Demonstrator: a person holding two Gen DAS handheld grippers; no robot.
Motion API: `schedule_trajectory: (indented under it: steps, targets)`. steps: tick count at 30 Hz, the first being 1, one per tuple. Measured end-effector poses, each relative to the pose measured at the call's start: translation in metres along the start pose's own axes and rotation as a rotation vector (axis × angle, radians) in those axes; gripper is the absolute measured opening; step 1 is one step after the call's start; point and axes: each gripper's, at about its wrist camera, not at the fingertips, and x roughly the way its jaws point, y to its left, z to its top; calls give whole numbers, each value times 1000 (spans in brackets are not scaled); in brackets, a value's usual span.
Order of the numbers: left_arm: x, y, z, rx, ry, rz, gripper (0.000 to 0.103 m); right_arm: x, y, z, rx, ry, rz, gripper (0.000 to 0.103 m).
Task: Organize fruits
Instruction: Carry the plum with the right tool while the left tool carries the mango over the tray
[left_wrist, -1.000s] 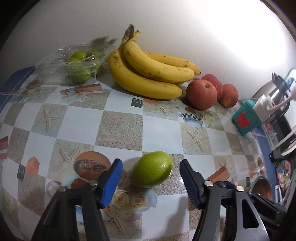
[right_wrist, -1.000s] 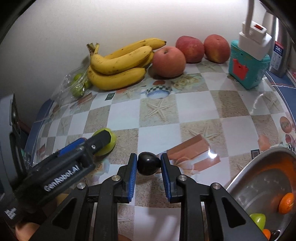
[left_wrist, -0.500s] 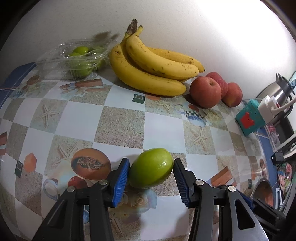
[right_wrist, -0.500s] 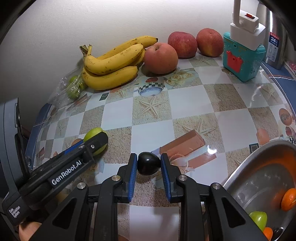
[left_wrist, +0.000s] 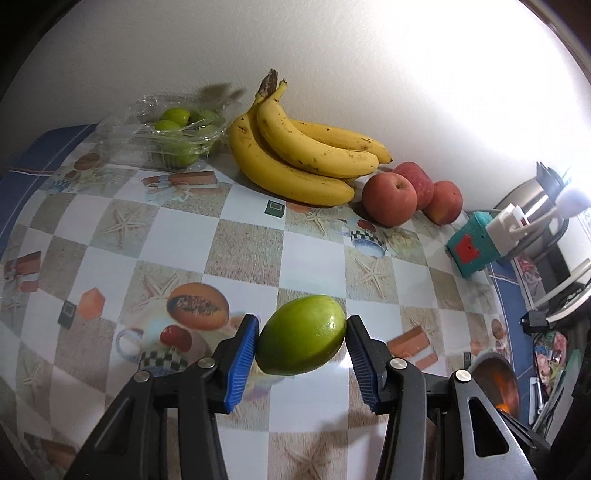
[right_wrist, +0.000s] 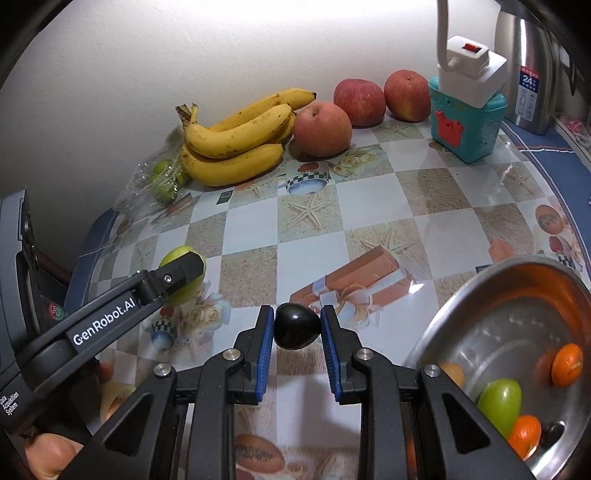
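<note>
At four o'clock from the right tool (right_wrist: 297, 331), pinching a dark plum (right_wrist: 296, 330), sits the steel bowl (right_wrist: 491, 295); the left tool (left_wrist: 301, 341) clamps a green fruit (left_wrist: 301, 339).

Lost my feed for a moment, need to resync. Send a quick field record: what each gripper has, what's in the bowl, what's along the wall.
left gripper: shut on green fruit, jaws just closed on it
right gripper: shut on dark fruit
metal bowl: holds a green fruit and orange fruits, at right of the right wrist view
along wall: clear box of green fruits, bananas, three apples
</note>
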Motion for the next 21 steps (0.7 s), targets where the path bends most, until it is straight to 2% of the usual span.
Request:
schedule_trajectory:
  steps: [14, 21]
  targets:
    - [-36, -12, -33, 2, 23, 3, 52, -35, 1, -31, -3, -14, -4, 27]
    - [-55, -19, -45, 11, 8, 1, 52, -54, -7, -47, 8, -25, -14, 27]
